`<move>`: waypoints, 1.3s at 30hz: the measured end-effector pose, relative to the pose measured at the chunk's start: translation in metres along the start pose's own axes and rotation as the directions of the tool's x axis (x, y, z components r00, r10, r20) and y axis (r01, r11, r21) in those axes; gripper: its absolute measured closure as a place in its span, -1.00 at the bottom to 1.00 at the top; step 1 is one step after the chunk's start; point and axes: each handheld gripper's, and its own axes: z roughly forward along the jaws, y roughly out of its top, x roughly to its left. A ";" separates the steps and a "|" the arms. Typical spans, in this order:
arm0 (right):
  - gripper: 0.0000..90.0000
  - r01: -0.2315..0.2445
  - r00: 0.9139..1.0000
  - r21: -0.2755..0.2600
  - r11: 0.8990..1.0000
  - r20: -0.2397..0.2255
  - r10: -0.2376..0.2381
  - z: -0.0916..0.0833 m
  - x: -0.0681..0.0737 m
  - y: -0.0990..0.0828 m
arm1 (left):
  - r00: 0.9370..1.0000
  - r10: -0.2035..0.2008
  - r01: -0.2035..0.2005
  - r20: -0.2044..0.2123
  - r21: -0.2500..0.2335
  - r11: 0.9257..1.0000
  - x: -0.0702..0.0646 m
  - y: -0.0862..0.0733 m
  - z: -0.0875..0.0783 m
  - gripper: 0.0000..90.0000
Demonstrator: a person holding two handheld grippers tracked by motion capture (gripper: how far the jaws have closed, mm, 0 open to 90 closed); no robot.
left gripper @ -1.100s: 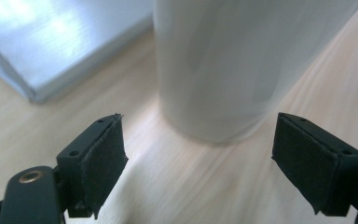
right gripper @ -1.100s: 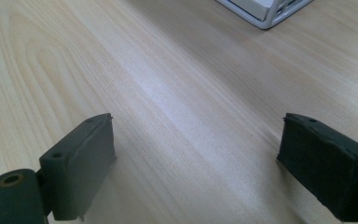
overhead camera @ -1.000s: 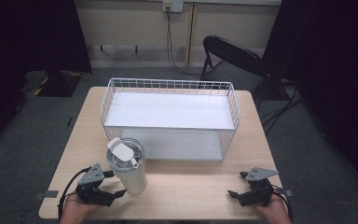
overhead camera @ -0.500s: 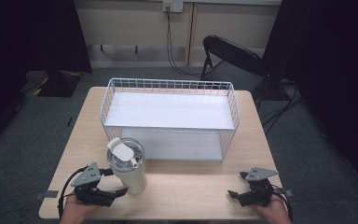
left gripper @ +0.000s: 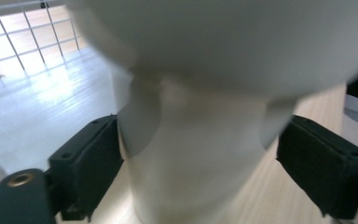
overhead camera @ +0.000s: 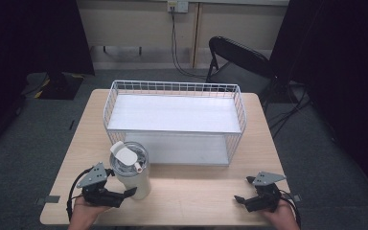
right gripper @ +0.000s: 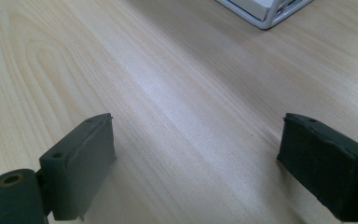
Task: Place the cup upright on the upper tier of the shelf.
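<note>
A white tumbler (overhead camera: 133, 178) with a clear lid stands upright near the table's front left, just in front of the wire basket (overhead camera: 174, 87). My left gripper (overhead camera: 127, 193) is at its base, open, with one jaw on either side of the cup. In the left gripper view the tumbler (left gripper: 196, 154) fills the space between the jaws; the left jaw is almost at its wall and the right jaw stands a little off. My right gripper (overhead camera: 240, 199) rests low at the front right, open, with bare wood between its jaws (right gripper: 196, 154).
The white wire basket holds a white shelf board (overhead camera: 172, 114) and takes up the table's middle and back. Its corner (right gripper: 270, 14) lies ahead of the right gripper. A black chair (overhead camera: 235, 60) stands behind the table (overhead camera: 196, 196).
The left gripper has shifted very slightly to the left beside the tumbler. The tumbler, the basket and the right gripper have stayed where they were.
</note>
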 end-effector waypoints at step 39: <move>-0.78 0.000 1.000 0.000 1.000 0.000 0.000 0.000 0.000 0.000 | 0.999 -0.019 0.012 -0.041 -0.169 0.986 -0.005 0.005 0.027 -0.83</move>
